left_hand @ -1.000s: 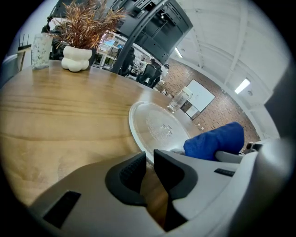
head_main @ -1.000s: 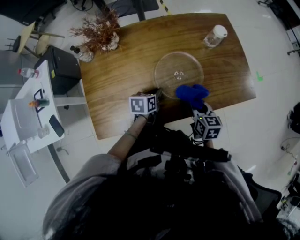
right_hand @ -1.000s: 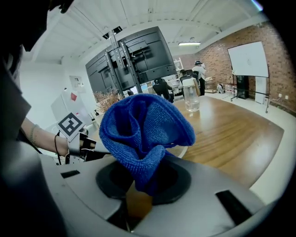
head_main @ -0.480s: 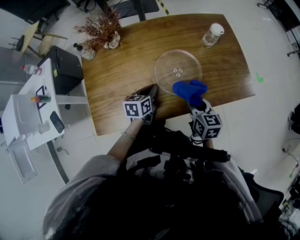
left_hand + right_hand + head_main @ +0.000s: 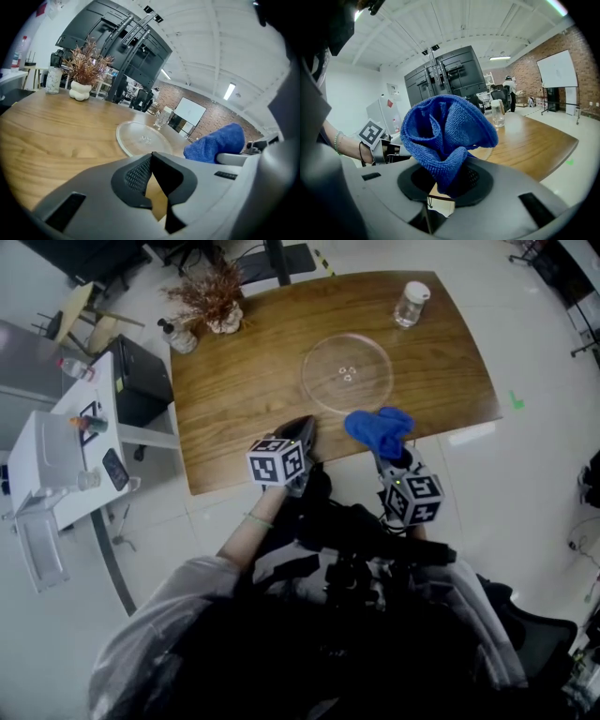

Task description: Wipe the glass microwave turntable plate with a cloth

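I am pulling back from the plate (image 5: 347,373): right tool (image 5: 386,454) pinching the cloth (image 5: 378,430), left tool (image 5: 302,430) closed empty; wiping is probably ending.

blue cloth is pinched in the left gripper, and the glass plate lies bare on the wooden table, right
Wrong gripper: the blue cloth is pinched in the right gripper, as the right gripper view shows. The glass plate does lie bare on the wooden table.
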The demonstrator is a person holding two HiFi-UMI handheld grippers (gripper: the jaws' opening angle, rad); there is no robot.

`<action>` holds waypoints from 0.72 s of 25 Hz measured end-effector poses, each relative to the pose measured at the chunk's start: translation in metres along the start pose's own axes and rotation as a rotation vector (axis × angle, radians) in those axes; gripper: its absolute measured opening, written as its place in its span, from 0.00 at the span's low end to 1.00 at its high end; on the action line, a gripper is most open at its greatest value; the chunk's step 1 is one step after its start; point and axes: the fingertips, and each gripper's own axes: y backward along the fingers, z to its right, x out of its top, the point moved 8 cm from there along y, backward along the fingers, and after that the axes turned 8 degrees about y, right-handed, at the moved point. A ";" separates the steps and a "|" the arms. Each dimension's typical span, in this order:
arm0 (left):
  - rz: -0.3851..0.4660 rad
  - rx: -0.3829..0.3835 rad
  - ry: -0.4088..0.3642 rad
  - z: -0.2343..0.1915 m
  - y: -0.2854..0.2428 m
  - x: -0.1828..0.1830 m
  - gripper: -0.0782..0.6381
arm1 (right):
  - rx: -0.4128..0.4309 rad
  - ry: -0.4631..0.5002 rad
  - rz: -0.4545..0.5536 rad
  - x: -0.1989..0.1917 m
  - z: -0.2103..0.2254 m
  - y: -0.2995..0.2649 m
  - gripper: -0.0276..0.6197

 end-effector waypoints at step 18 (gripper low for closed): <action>0.135 0.067 -0.062 0.050 0.106 -0.064 0.12 | 0.102 0.069 0.048 -0.045 -0.035 0.075 0.18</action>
